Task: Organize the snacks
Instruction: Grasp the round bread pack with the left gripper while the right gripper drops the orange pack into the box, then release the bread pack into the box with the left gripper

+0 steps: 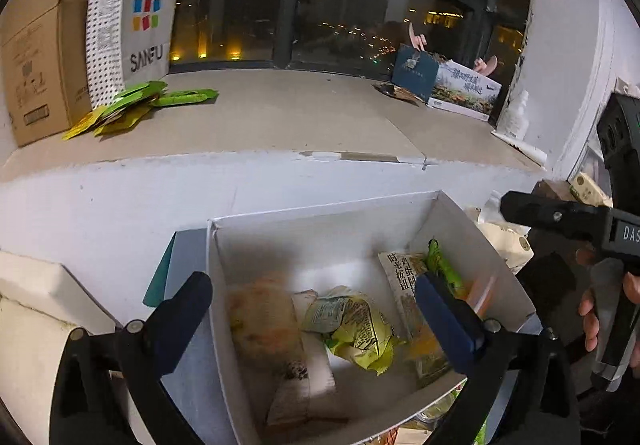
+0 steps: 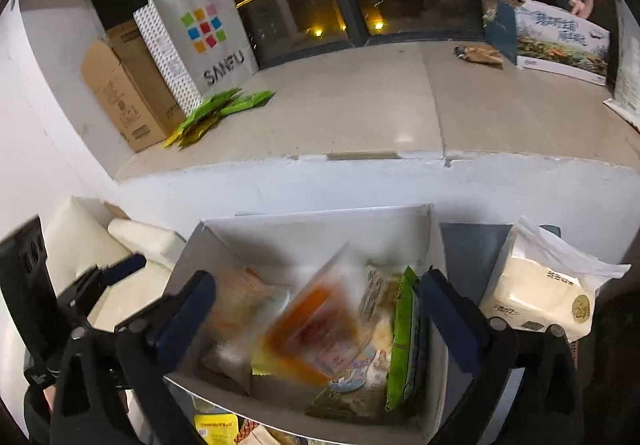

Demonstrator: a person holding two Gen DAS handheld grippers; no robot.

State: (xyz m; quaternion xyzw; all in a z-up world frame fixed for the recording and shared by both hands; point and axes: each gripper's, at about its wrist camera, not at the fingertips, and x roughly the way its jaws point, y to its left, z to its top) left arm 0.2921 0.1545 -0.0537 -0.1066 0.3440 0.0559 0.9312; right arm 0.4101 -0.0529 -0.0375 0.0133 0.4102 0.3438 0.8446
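A white cardboard box holds several snack packets: a bread roll, a crumpled green-yellow packet and a green packet. My left gripper is open and empty above the box. My right gripper is open over the same box. A clear orange packet, blurred, sits tilted between its fingers, apart from them. A green packet stands on edge at the right. The right gripper also shows in the left wrist view.
A stone window ledge holds a pile of green sachets, a SANFU paper bag, a cardboard carton and printed boxes. A tissue pack lies right of the box.
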